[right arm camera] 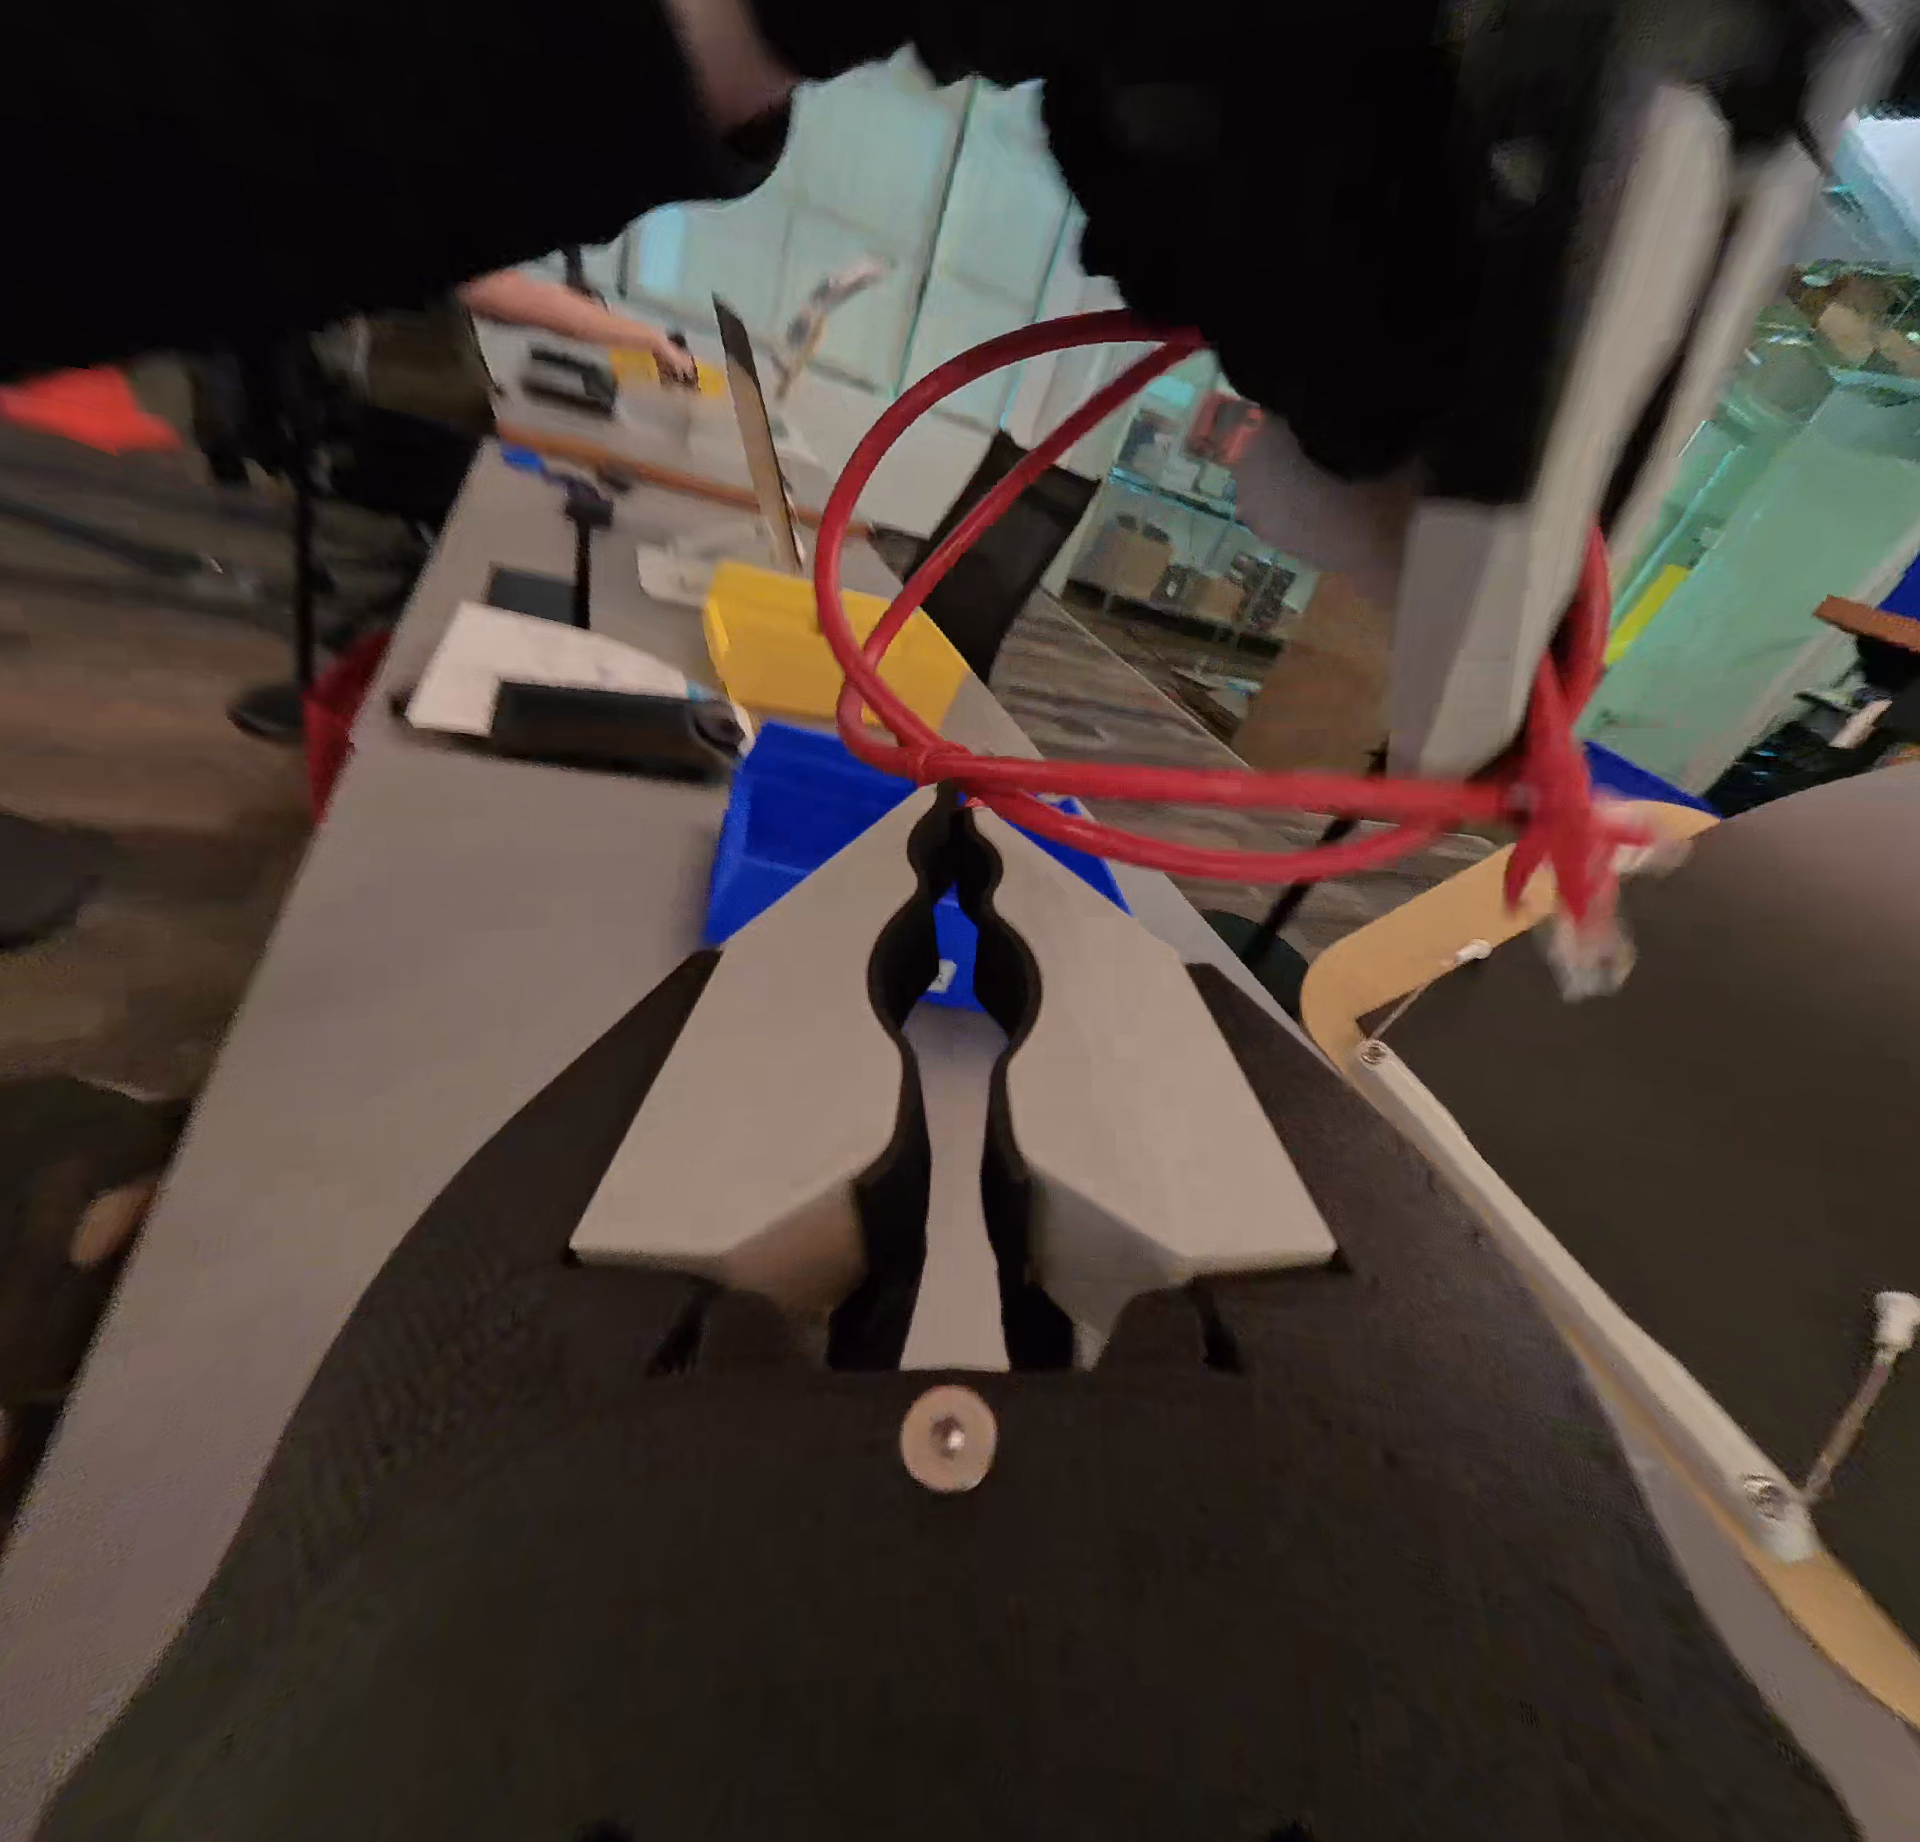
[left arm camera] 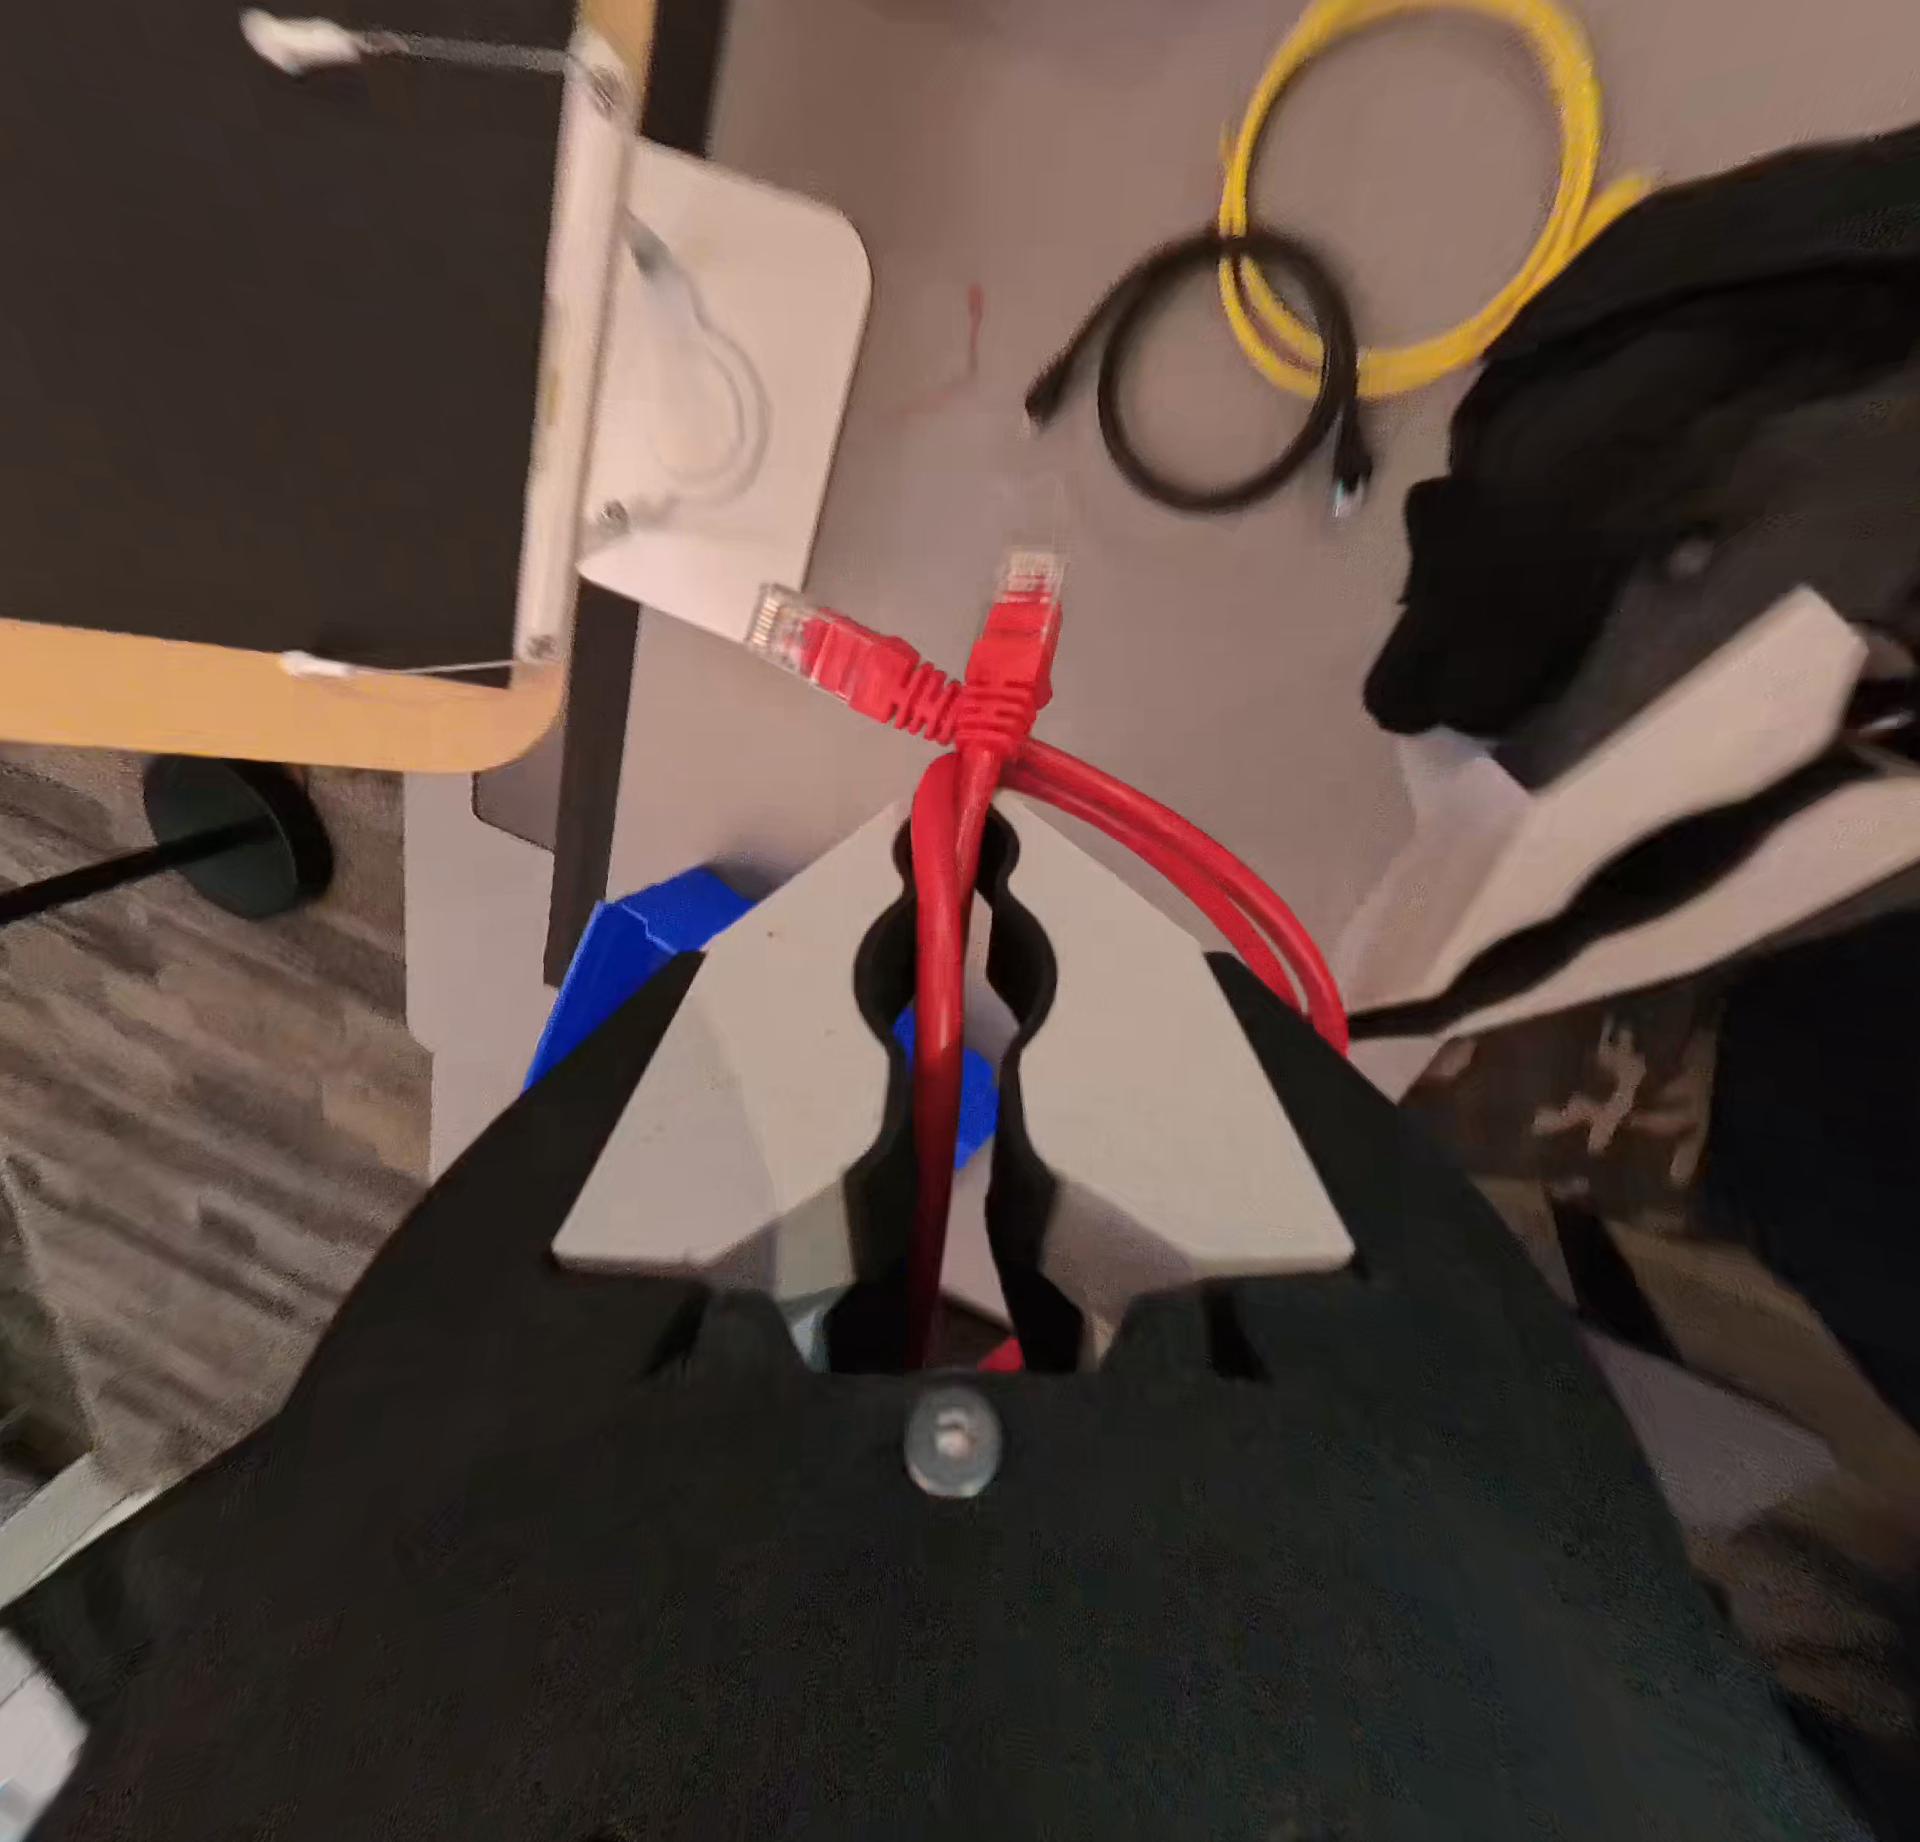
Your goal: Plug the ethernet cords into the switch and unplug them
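Note:
My left gripper [left arm camera: 951, 816] is shut on a folded red ethernet cord [left arm camera: 940, 961]. Its two clear-tipped plugs [left arm camera: 1029, 587] stick out past the fingertips, one pointing left and one forward. My right gripper [right arm camera: 943, 800] is shut, with its tips pinching the loop end of the same red cord [right arm camera: 1195, 784]. In the right wrist view the left gripper [right arm camera: 1527, 784] hangs at upper right with the plugs [right arm camera: 1590, 940] below it. In the left wrist view the right gripper [left arm camera: 1382, 1003] shows at the right. A yellow coiled cord [left arm camera: 1574, 161] and a black coiled cord [left arm camera: 1117, 400] lie on the grey table [left arm camera: 1039, 130]. I cannot make out a switch.
A black board with a wooden edge [left arm camera: 260, 338] and a white bracket [left arm camera: 727, 390] stands left of the plugs; it also shows in the right wrist view [right arm camera: 1714, 1065]. A blue bin [right arm camera: 790, 816] and a yellow bin [right arm camera: 779, 639] sit on the table [right arm camera: 468, 909]. A person's arm shows far behind. My right fingertips sit around 9 centimeters from my left ones.

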The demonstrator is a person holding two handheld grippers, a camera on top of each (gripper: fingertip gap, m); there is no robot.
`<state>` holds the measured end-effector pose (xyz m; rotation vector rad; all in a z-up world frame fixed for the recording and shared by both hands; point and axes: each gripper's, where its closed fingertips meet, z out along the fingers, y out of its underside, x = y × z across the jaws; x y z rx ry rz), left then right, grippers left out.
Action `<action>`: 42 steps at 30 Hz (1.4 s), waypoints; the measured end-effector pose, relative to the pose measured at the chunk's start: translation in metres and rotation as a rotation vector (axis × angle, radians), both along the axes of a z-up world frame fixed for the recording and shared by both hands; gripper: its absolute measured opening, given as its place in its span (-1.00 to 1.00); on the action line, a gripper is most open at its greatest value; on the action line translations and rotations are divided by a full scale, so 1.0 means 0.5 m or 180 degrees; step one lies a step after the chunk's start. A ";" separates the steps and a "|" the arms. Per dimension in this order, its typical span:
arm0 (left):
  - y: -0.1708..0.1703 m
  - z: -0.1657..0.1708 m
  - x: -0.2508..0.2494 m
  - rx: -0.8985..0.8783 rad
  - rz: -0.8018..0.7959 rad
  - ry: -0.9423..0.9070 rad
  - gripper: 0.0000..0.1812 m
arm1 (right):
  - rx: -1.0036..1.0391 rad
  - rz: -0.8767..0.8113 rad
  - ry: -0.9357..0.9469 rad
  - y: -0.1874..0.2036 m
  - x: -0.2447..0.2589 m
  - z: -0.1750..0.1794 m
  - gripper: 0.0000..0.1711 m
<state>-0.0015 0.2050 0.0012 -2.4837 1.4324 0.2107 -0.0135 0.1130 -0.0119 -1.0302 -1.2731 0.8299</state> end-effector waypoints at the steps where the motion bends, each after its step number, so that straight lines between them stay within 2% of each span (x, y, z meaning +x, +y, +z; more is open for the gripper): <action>1: -0.002 -0.024 0.002 -0.0177 -0.0046 0.0120 -0.96 | 0.0141 -0.0048 -0.0089 -0.007 -0.009 -0.006 -1.00; 4: -0.046 -0.112 -0.016 -0.0979 -0.0168 0.0695 -0.96 | 0.0395 0.0074 -0.0248 -0.043 -0.032 -0.020 -1.00; 7: -0.112 -0.191 -0.049 -0.1878 -0.0363 0.1276 -0.88 | 0.0409 0.0271 -0.0248 -0.079 -0.055 -0.024 -1.00; 8: -0.129 -0.215 -0.055 -0.2108 -0.0421 0.1386 -0.80 | 0.0424 0.0313 -0.0282 -0.088 -0.064 -0.030 -1.00; 10: -0.159 -0.259 -0.066 -0.2472 -0.0484 0.1504 -0.47 | 0.0431 0.0413 -0.0312 -0.105 -0.077 -0.039 -1.00; 12: -0.169 -0.297 -0.068 -0.2649 -0.0530 0.1446 -0.12 | 0.0368 0.0530 -0.0261 -0.115 -0.080 -0.038 -1.00; 13: -0.162 -0.313 -0.061 -0.2621 -0.0471 0.1308 -0.17 | 0.0323 0.0578 -0.0211 -0.117 -0.078 -0.035 -1.00; 15: -0.168 -0.321 -0.038 -0.2793 -0.0544 0.0900 -0.09 | 0.0265 0.0679 -0.0187 -0.119 -0.072 -0.033 -1.00; 16: -0.145 -0.325 -0.045 -0.2657 -0.0510 0.0898 -0.04 | 0.0234 0.0672 -0.0185 -0.113 -0.068 -0.034 -1.00; 20: -0.049 -0.287 -0.026 -0.2005 -0.0349 0.0413 -0.13 | -0.0168 0.0697 0.0066 -0.068 -0.048 -0.030 -1.00; 21: -0.032 -0.266 -0.010 -0.1827 -0.0409 0.0175 -0.18 | -0.0288 0.0770 0.0138 -0.062 -0.041 -0.028 -1.00; 22: -0.024 -0.242 0.005 -0.1723 -0.0480 -0.0080 -0.32 | -0.0367 0.0817 0.0199 -0.056 -0.035 -0.025 -1.00; 25: -0.005 -0.177 0.029 -0.1577 -0.0464 -0.0788 -0.27 | -0.0521 0.0941 0.0288 -0.051 -0.025 -0.022 -1.00; 28: 0.011 -0.157 -0.009 -0.1552 -0.0365 -0.0740 -0.23 | -0.0549 0.0985 0.0260 -0.057 -0.034 -0.028 -1.00; 31: 0.032 -0.126 -0.009 -0.1194 -0.0328 -0.0798 -0.25 | -0.0613 0.0979 0.0262 -0.059 -0.044 -0.029 -1.00; 36: -0.004 -0.023 -0.003 -0.0382 -0.0438 -0.1381 -0.20 | -0.0889 0.0901 0.0349 -0.025 -0.037 -0.033 -1.00; 39: -0.044 0.033 -0.039 0.0498 -0.0389 -0.1614 -0.20 | -0.1066 0.0815 0.0444 0.004 -0.025 -0.030 -1.00; 42: -0.096 0.040 -0.081 0.1382 -0.0279 -0.1512 -0.21 | -0.1263 0.0701 0.0550 0.032 -0.013 -0.024 -1.00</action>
